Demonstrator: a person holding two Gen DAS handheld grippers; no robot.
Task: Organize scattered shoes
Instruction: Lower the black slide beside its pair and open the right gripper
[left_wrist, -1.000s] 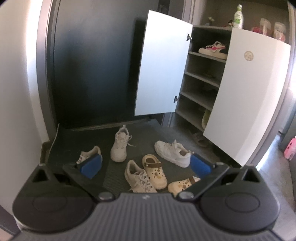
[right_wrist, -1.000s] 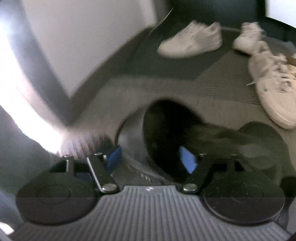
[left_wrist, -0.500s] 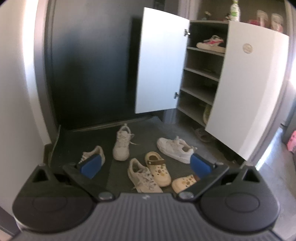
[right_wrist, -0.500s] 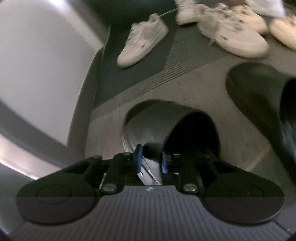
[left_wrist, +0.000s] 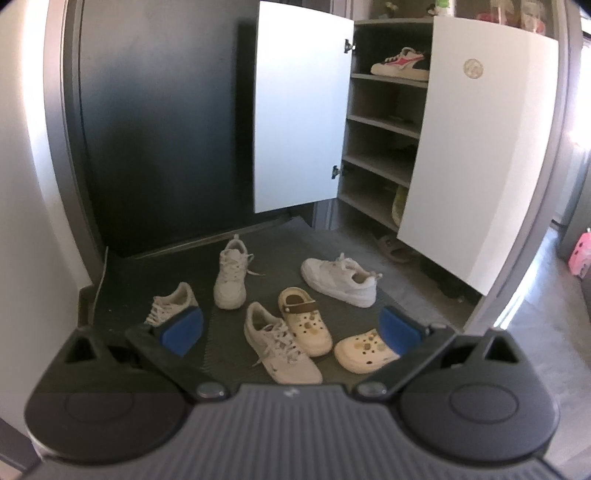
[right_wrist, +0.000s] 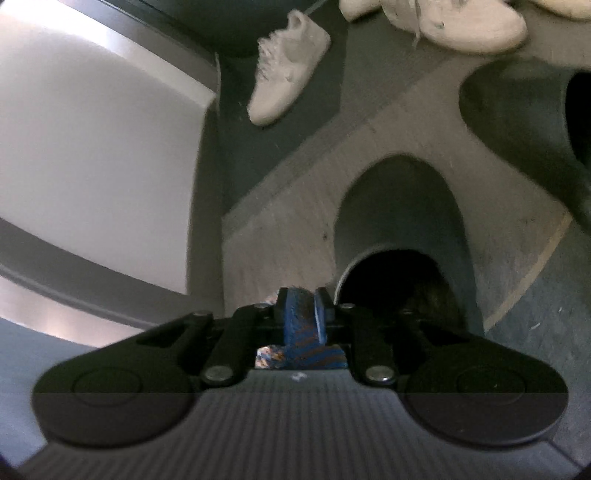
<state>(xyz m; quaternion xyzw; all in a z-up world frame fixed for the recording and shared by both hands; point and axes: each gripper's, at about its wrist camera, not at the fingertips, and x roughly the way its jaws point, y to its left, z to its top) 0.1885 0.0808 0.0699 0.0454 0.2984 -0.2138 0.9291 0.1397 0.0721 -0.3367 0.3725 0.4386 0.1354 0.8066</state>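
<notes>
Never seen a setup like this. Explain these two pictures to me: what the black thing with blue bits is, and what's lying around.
There is no robot: a person carries a two-fingered gripper in each hand, with a camera on each looking along its blue-padded fingers. The left gripper is open and holds nothing. Its view shows white sneakers and cream clogs scattered on the floor before an open shoe cabinet. The right gripper is low and shut on the edge of a dark slipper; a second one lies beside it.

The doormat (left_wrist: 221, 332) looks ribbed and matt, the cabinet doors (left_wrist: 303, 110) smooth and satin white, the clogs (left_wrist: 304, 321) moulded plastic, the sneakers (left_wrist: 231, 273) laced.
</notes>
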